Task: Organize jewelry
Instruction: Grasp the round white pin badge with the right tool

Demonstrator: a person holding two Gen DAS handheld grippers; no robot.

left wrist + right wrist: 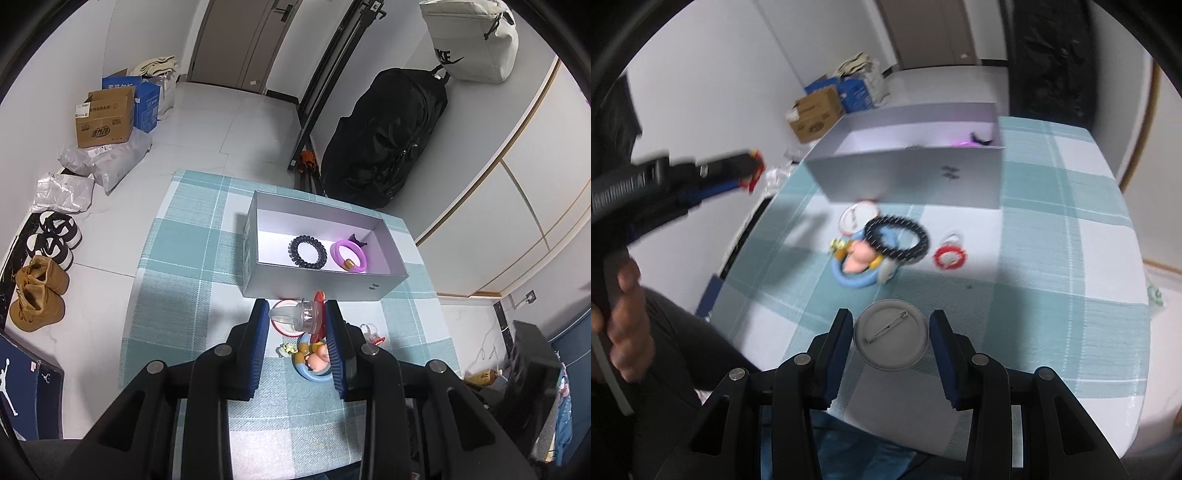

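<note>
the left tongs (297,314) sat low in the middle of the left wrist view, their blue pads closed on a small clear and red trinket (308,313) held above the checked worktop (192,258). just above them in the frame stood the open grey box (325,286), with a dark coiled hair tie (307,250) and a purple ring (350,255) lying side by side on its floor; a small dark piece showed behind the ring, too small to tell what it was. below the held trinket, between the pads, lay a blue ring with a cartoon figure (314,360) and a red-rimmed round piece (282,321) on the cloth.

in the right wrist view the right tongs (892,334) held a round silver pin badge (891,336) by its edges, back side up with the clasp showing, above the near edge of the worktop. in the middle of that frame lay a black bristled ring (897,236) overlapping the blue one, with a small red and white charm (950,254) just to its right. the box stood in the upper middle, blurred. at the left edge a hand (622,325) gripped the other tool, red showing at its tip.
</note>
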